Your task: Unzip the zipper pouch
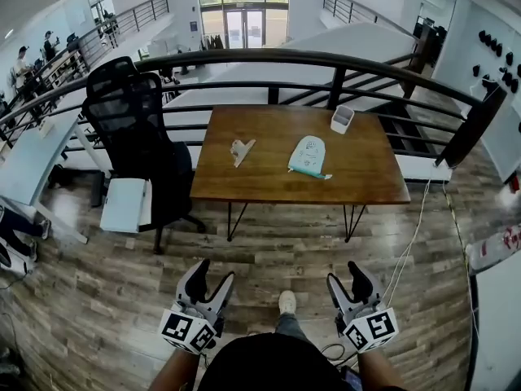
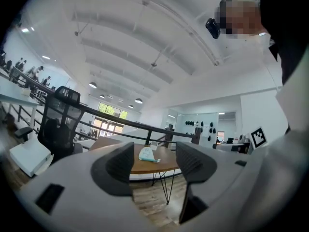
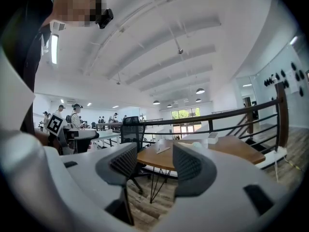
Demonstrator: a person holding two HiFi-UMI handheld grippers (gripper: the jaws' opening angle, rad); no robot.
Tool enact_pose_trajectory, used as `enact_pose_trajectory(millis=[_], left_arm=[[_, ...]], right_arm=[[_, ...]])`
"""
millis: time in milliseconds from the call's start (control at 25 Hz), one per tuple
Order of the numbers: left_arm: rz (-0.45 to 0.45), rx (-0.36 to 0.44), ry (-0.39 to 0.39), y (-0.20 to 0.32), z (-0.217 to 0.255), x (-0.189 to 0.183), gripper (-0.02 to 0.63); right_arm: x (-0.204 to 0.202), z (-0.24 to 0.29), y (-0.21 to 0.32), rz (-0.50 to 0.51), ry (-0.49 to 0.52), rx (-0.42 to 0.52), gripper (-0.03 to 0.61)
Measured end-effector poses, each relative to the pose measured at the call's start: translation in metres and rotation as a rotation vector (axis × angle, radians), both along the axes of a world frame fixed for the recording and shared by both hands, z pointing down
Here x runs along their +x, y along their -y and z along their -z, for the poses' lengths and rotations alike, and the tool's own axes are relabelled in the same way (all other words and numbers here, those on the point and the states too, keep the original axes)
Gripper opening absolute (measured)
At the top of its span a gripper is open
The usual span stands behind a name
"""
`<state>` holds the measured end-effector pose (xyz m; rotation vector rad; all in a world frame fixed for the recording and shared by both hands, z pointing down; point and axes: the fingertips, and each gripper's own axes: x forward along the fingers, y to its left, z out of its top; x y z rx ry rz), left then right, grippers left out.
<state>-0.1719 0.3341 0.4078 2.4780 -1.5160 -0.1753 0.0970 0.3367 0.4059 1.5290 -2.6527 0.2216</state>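
Both claws are empty and well short of the work. The left claw (image 1: 216, 272) has its jaws spread with nothing between them; its own view looks through the gap at the distant table and pouch. The right claw (image 1: 343, 272) is likewise spread and holds nothing. Both are held low over the wooden floor (image 1: 269, 259), well apart from the table (image 1: 366, 169). The zipper pouch (image 1: 308, 155) lies flat on the table, right of centre and straight ahead of the claws, closer to the right claw's line than to the left's. Its long axis runs roughly away from the person, and a teal strip, judged to be the zipper, crosses its near end. A small white container (image 1: 343, 119) and a beige item (image 1: 241, 151) lie apart from it. Unzipping has not begun; both claws must first close the distance.
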Motion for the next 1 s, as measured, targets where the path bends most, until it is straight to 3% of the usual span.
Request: enact_pose_trajectory(millis=[440, 1000], left_arm=[[0.032, 0.050, 0.103, 0.092, 0.021, 0.031, 0.276], [0.048, -0.004, 0.124, 0.153, 0.014, 0.108, 0.276]], right_arm=[[0.014, 0.006, 0.115, 0.069, 0.006, 0.046, 0.224], [0.088, -0.016, 0.182, 0.087, 0.060, -0.026, 0.209]])
